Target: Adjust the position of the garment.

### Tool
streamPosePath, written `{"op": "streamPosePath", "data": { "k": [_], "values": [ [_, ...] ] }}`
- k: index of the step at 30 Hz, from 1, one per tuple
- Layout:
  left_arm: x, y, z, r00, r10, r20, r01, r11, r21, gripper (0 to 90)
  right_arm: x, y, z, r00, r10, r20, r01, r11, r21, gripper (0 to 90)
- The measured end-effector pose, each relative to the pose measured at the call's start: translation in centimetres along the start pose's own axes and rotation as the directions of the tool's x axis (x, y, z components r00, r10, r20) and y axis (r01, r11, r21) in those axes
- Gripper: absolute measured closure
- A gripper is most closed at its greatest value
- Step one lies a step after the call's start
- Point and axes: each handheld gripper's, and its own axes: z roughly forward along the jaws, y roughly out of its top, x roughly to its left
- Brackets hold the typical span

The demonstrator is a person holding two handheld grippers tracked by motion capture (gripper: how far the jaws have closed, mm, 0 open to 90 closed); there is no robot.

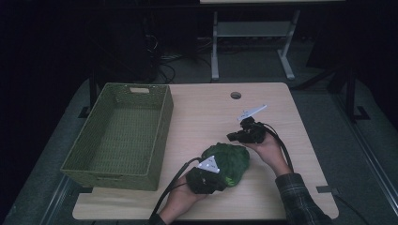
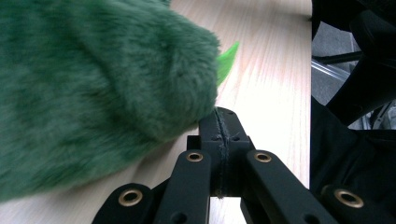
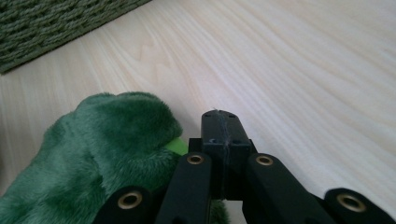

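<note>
A dark green plush toy [image 1: 226, 161] lies on the wooden table [image 1: 277, 197] near its front middle. My left gripper [image 1: 220, 180] is at the toy's near left side with its jaws pressed together, nothing between them; in the left gripper view the fur [image 2: 93, 88] bulks just left of the tips [image 2: 223, 126]. My right gripper [image 1: 233, 137] hovers just behind and right of the toy, jaws together and empty; in the right gripper view the toy [image 3: 102, 158] sits left of the tips [image 3: 220, 126].
A green woven basket [image 1: 162, 136] with nothing in it stands on the left part of the table; its wall [image 3: 56, 23] shows in the right gripper view. A round cable hole [image 1: 235, 95] sits near the far edge. Bare wood lies right of the toy.
</note>
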Motion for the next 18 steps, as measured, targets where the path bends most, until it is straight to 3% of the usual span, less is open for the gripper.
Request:
{"op": "streamPosePath", "data": {
  "k": [5,18],
  "values": [
    [0.6,0.2,0.9,0.9999,-0.016,-0.007,0.016,0.9999,0.0,89.7,0.0,-0.6,0.6,0.9998,-0.001,-0.02,0.002,1.0,0.03,89.8],
    [2.7,-0.3,-0.4,0.9964,-0.054,-0.065,0.054,0.9985,0.002,89.7,0.1,-2.1,0.0,0.9988,-0.002,-0.049,0.005,0.999,0.05,89.8]
  ]
}}
